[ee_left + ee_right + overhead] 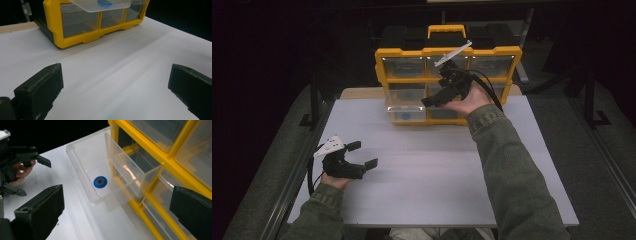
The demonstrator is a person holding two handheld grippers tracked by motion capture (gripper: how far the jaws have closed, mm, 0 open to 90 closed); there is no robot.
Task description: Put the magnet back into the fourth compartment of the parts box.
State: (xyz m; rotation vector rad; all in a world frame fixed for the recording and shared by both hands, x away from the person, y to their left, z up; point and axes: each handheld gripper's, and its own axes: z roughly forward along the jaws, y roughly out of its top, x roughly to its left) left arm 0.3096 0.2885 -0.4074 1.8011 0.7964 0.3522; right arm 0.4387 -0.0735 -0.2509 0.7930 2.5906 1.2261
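A yellow organiser cabinet (pixel 447 52) with clear drawers stands at the back middle of the white table (pixel 437 175). One clear drawer (pixel 398 107) at its lower left is pulled out, and a blue ring (pixel 405 116) lies flat on its floor. My right gripper (pixel 437 97) hovers in front of the cabinet, just right of that drawer. In the right gripper view the jaws stand wide, the gripper (pixel 115 217) is open with nothing held, and the blue ring (pixel 100 181) lies in the drawer (pixel 82 157) ahead. My left gripper (pixel 363 154) rests open over the table's front left.
The left gripper view looks across bare white table toward the cabinet (pixel 75 37), with the open drawer (pixel 100 7) and the ring (pixel 104 3) at the top edge. A wooden strip (pixel 362 92) lies behind the white sheet. Dark metal frames flank the table.
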